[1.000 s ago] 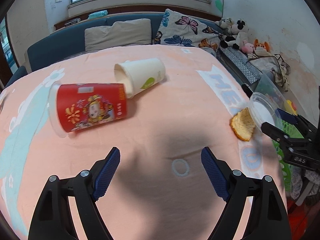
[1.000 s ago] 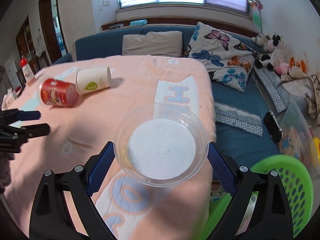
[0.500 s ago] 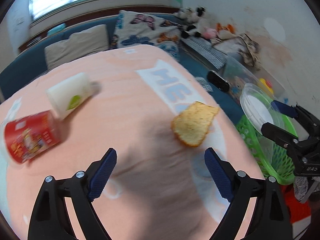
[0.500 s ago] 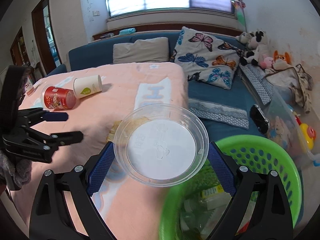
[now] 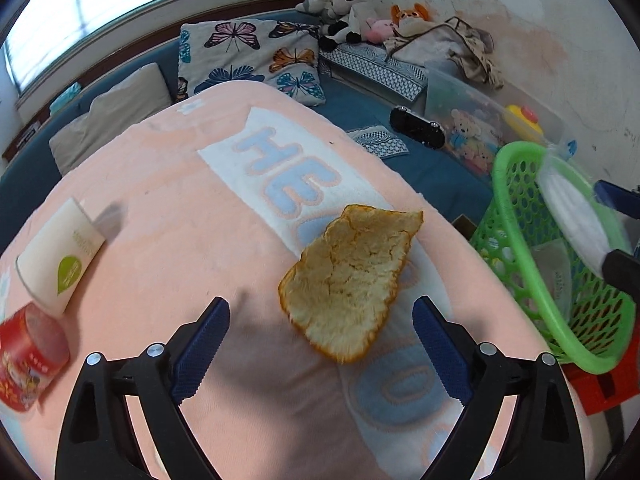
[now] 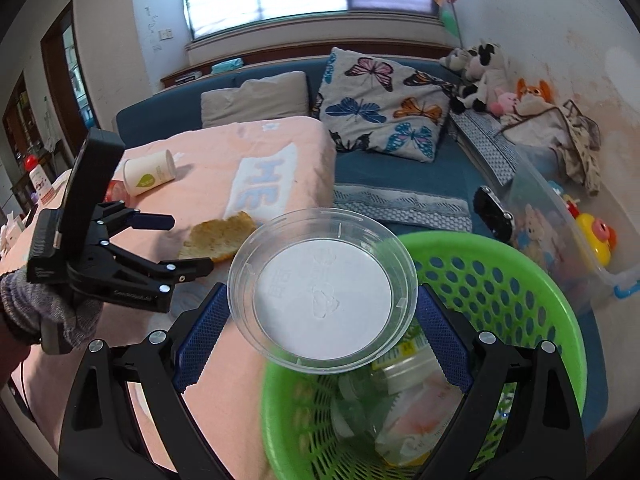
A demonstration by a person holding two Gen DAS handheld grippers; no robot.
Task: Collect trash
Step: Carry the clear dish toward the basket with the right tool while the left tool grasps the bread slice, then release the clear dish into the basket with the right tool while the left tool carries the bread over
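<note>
My right gripper [image 6: 320, 340] is shut on a clear round plastic lid [image 6: 323, 296] and holds it over the near rim of the green trash basket [image 6: 520, 280], which holds plastic packaging. The lid also shows edge-on in the left wrist view [image 5: 576, 208]. My left gripper [image 5: 320, 340] is open and empty, hovering just in front of an orange peel [image 5: 352, 280] on the pink cloth. It also shows in the right wrist view [image 6: 176, 244] by the peel [image 6: 220, 236]. A white paper cup [image 5: 60, 256] and a red cup [image 5: 28, 360] lie on their sides at the left.
The pink cloth-covered table [image 5: 200, 220] ends at the right beside the basket [image 5: 532, 240]. Behind are a blue sofa [image 6: 400, 168] with a butterfly pillow [image 6: 380, 104], stuffed toys [image 6: 480, 68], and a clear toy bin [image 6: 560, 232]. A black device [image 5: 416, 132] lies on the sofa.
My right gripper carried the lid from above the table to over the green basket. My left gripper swung right from the cups to the orange peel.
</note>
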